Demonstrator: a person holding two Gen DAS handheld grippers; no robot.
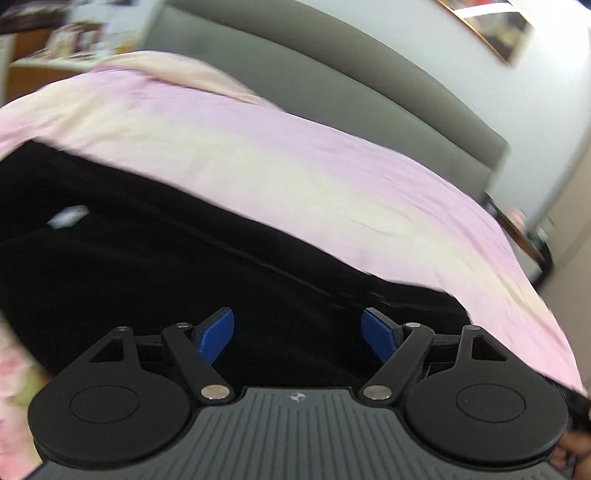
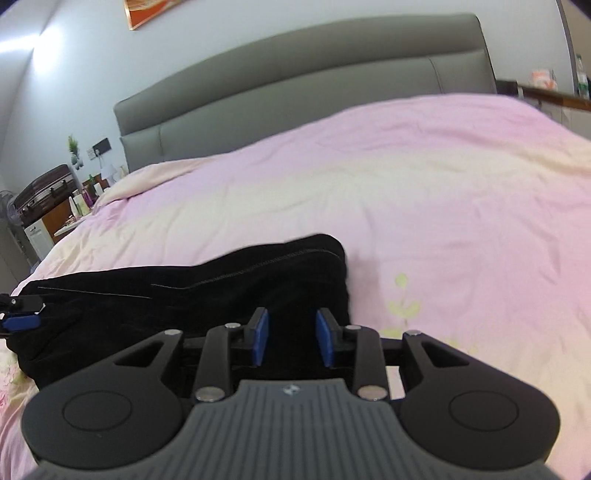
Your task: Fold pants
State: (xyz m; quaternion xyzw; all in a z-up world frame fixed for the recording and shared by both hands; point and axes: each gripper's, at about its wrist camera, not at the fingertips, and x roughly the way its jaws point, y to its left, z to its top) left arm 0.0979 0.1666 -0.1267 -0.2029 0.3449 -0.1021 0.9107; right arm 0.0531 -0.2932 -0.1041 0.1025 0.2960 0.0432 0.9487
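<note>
Black pants [image 1: 147, 277] lie blurred across the pink bedcover [image 1: 295, 166], with a small white tag [image 1: 68, 216] on them. My left gripper [image 1: 297, 317] hovers low over the pants, open wide, with nothing pressed between its blue pads. In the right wrist view the pants [image 2: 221, 291] lie as a long folded band whose right end sits just beyond my right gripper [image 2: 291, 315]. Its blue pads stand a narrow gap apart over the dark cloth, and I see no fabric pinched. One blue finger of the left gripper [image 2: 20, 322] shows at the pants' left end.
A grey padded headboard [image 2: 295, 74] closes off the far side of the bed. A bedside stand with bottles and a dark suitcase [image 2: 44, 188] stands at the left. The bedcover [image 2: 443, 184] stretches wide to the right of the pants. A framed picture [image 1: 491, 26] hangs on the wall.
</note>
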